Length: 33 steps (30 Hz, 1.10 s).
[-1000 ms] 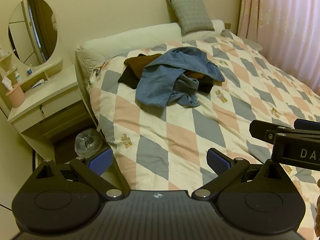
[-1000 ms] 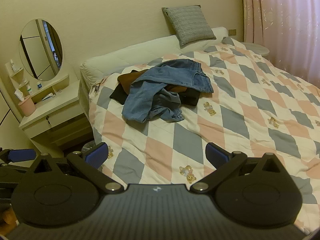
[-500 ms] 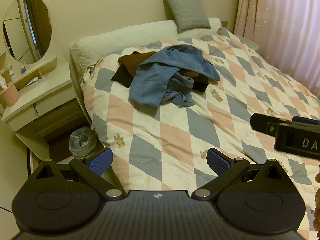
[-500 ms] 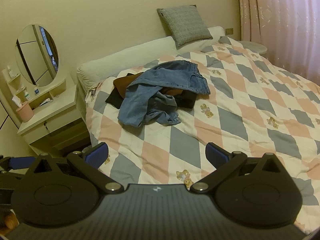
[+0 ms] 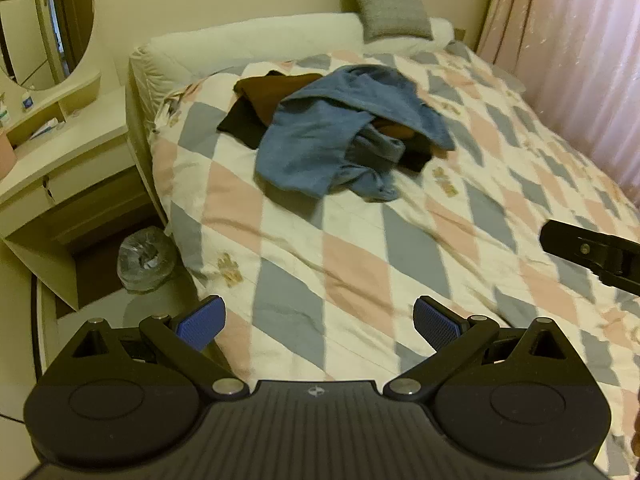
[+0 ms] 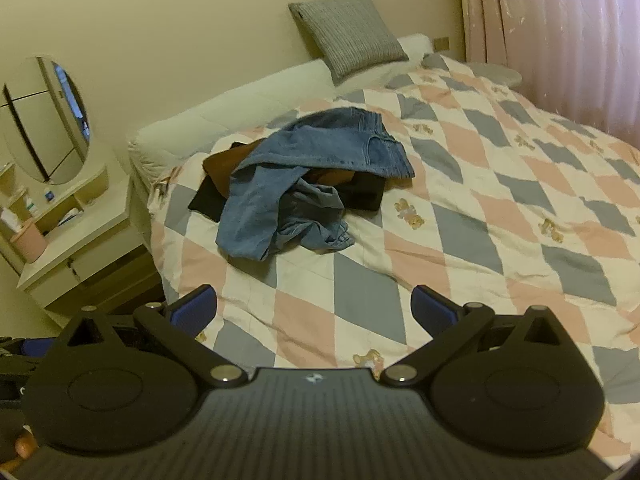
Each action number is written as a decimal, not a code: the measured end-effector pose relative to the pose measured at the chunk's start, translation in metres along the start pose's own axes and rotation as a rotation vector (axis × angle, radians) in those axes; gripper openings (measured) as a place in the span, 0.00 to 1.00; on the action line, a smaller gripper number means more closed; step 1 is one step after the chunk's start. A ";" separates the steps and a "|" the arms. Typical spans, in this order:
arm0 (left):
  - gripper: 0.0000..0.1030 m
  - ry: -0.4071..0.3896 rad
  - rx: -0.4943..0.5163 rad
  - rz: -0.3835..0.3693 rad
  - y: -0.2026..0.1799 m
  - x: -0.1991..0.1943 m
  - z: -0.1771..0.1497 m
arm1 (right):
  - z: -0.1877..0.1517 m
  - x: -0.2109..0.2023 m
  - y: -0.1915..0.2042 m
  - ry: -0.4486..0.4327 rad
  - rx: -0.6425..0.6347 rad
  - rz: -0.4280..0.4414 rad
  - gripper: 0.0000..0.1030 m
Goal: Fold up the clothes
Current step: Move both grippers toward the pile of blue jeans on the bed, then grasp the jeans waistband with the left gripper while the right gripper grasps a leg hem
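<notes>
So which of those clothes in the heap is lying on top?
The blue jeans. They drape over the brown garment and the black garment, which only poke out from underneath.

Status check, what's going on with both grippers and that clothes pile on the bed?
Left gripper open, empty. Right gripper open, empty. Blue jeans crumpled atop brown garment and black garment, on quilt, untouched. Nothing between grippers and pile.

Both wrist views look from the near end of the bed (image 5: pixel 360 264) toward the far wall, angled down over the quilt. The left view sits further left, above the bed's left edge; the right view seems slightly further back. Both share the heap of clothes (image 5: pixel 340 136) (image 6: pixel 304 176) and the grey pillow (image 6: pixel 348 32).
</notes>
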<state>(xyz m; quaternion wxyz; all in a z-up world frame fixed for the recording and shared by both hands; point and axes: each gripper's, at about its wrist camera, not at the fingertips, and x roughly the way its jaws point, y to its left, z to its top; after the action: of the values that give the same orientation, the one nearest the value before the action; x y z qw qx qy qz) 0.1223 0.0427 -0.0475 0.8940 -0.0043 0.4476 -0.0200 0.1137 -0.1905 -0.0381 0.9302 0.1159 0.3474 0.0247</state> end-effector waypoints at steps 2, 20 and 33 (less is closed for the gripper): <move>1.00 0.007 0.001 -0.010 0.008 0.013 0.016 | 0.009 0.018 0.007 0.010 0.009 -0.012 0.99; 1.00 0.034 0.081 -0.035 0.044 0.094 0.148 | 0.098 0.133 0.047 0.036 0.072 -0.039 0.99; 1.00 0.087 0.180 -0.068 0.040 0.168 0.213 | 0.130 0.201 0.029 0.090 0.160 -0.091 0.99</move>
<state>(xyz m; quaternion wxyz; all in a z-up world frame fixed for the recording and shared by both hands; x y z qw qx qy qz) 0.3944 0.0741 -0.0557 0.8693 0.0619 0.4819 -0.0908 0.3512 -0.1630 -0.0650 0.9015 0.1728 0.3948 -0.0403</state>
